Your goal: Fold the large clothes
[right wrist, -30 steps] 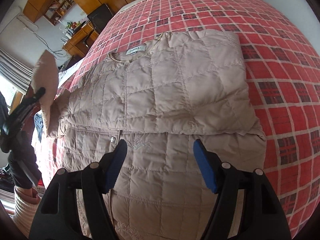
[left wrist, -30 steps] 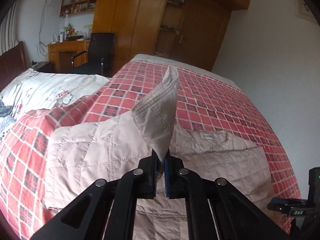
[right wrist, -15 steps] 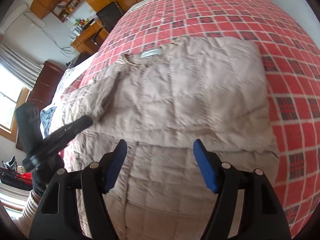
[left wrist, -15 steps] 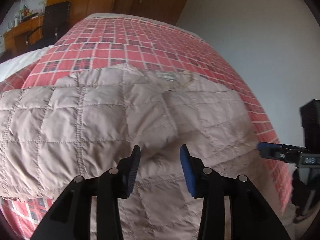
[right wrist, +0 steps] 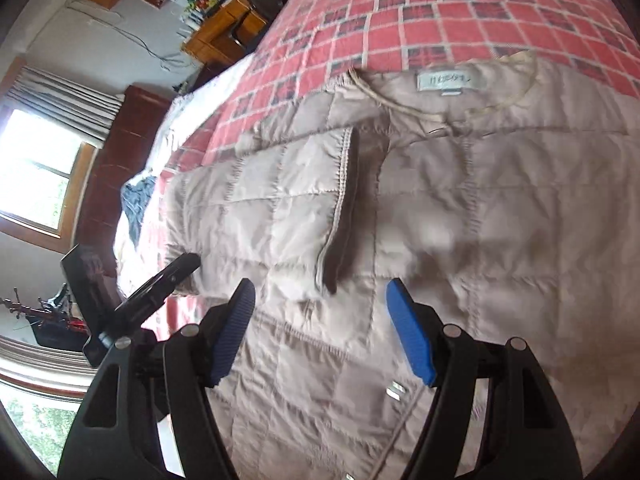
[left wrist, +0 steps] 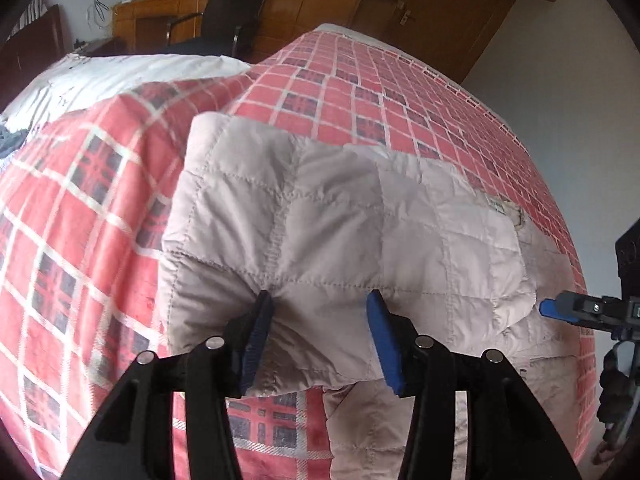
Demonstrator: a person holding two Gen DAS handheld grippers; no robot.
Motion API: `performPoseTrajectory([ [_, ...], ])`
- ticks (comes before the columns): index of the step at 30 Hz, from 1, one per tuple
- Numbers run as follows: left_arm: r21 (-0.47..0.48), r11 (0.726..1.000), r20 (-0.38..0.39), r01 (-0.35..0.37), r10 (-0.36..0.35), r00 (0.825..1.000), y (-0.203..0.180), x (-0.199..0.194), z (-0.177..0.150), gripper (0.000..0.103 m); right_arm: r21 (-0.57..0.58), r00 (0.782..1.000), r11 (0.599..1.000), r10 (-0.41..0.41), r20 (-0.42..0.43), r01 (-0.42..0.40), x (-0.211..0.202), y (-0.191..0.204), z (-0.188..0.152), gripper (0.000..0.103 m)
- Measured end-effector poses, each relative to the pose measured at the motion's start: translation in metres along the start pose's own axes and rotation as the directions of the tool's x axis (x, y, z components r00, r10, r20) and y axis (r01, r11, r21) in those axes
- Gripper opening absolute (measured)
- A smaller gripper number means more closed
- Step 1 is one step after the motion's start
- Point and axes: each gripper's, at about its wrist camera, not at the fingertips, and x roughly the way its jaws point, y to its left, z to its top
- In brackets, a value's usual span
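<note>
Left tongs (left wrist: 318, 334): black plastic arms with silver rivets, ribbed blue pads (left wrist: 382, 340) set wide apart, nothing pinched. Pad tips pressed into or just over the puffy edge of a folded sleeve (left wrist: 320, 240) (contact hard to judge, fabric bulges between them). Right tongs (right wrist: 320, 328): same build, pads likewise spread wide, empty, hovering over the chest of the jacket (right wrist: 460, 240).

Jacket: pale beige, quilted in square stitched panels, soft and slightly shiny, lying flat and front-up across the bed (left wrist: 380, 80). Sleeve folded inward over the body, its cuff end a straight stitched edge with a dark shadow beneath, seen in the right view (right wrist: 280, 208). Round collar with cream piping and a small white rectangular label (right wrist: 444, 80) at the far end. Small metal snaps near the front opening, close to the right tongs.

Underneath: bedspread in a red check with white lines and dark plaid squares, smooth and taut. White patterned bedding (left wrist: 100, 76) beyond it on the left, a dark blue crumpled cloth (right wrist: 138, 200) at its edge.

Farther out: black office chair (left wrist: 224, 12), wooden desk (left wrist: 152, 16) cluttered with small items, tall wooden wardrobe doors (left wrist: 420, 0), plain white wall, dark wooden headboard (right wrist: 116, 172), window with striped curtain (right wrist: 60, 112).
</note>
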Motion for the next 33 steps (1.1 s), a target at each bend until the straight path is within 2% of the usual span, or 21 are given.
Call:
performPoseTrajectory([
  [2,0.016,1.000,0.004,0.009,-0.009,1.000,-0.005,-0.003,0.000,0.049,0.027,0.999,0.999,0.030,-0.032,-0.029,0.016,-0.001,0.005,0.062],
  [3,0.010,0.999,0.001,0.036,-0.036,0.999,-0.006,-0.006,0.000,0.049,0.040,0.997,0.998,0.059,-0.046,-0.057,0.023,-0.001,0.008,0.050],
  [4,0.007,0.999,0.003,0.047,-0.047,0.999,-0.005,-0.008,0.002,0.049,0.042,0.996,0.997,0.064,-0.056,-0.062,0.029,-0.001,0.010,0.044],
  [6,0.011,0.999,0.025,0.044,-0.044,0.999,-0.005,-0.020,0.002,0.049,0.046,0.997,0.998,0.050,-0.065,-0.047,0.034,-0.002,0.011,0.022],
  [8,-0.007,0.999,0.061,0.042,-0.041,0.997,-0.001,-0.034,0.005,0.049,0.043,0.996,0.997,0.068,-0.051,-0.066,0.028,-0.004,0.012,0.011],
  [12,-0.037,0.999,0.131,0.034,-0.029,0.991,0.006,-0.059,0.013,0.050,0.036,0.994,0.995,0.096,0.054,-0.098,-0.026,-0.013,0.009,0.009],
  [15,-0.024,0.999,0.147,0.026,-0.023,0.989,0.003,-0.066,0.020,0.050,0.049,0.986,0.993,0.098,0.135,-0.106,-0.076,-0.030,0.004,0.009],
  [22,0.039,0.998,0.115,0.056,-0.060,0.992,-0.035,-0.048,0.025,0.050,0.104,0.967,0.995,-0.022,0.253,-0.005,-0.149,-0.087,-0.012,0.009],
  [26,0.089,0.994,0.078,0.061,-0.068,0.995,-0.061,-0.030,0.021,0.050,0.149,0.959,0.988,-0.088,0.268,0.049,-0.162,-0.120,-0.026,0.009],
  [29,0.114,0.993,0.027,0.029,-0.032,0.999,-0.073,-0.009,0.016,0.049,0.183,0.963,0.981,-0.105,0.249,0.060,-0.149,-0.131,-0.036,0.009],
  [33,0.133,0.991,-0.036,-0.014,0.019,0.999,-0.074,0.020,0.009,0.049,0.215,0.967,0.967,-0.179,0.179,0.139,-0.117,-0.147,-0.042,0.009],
])
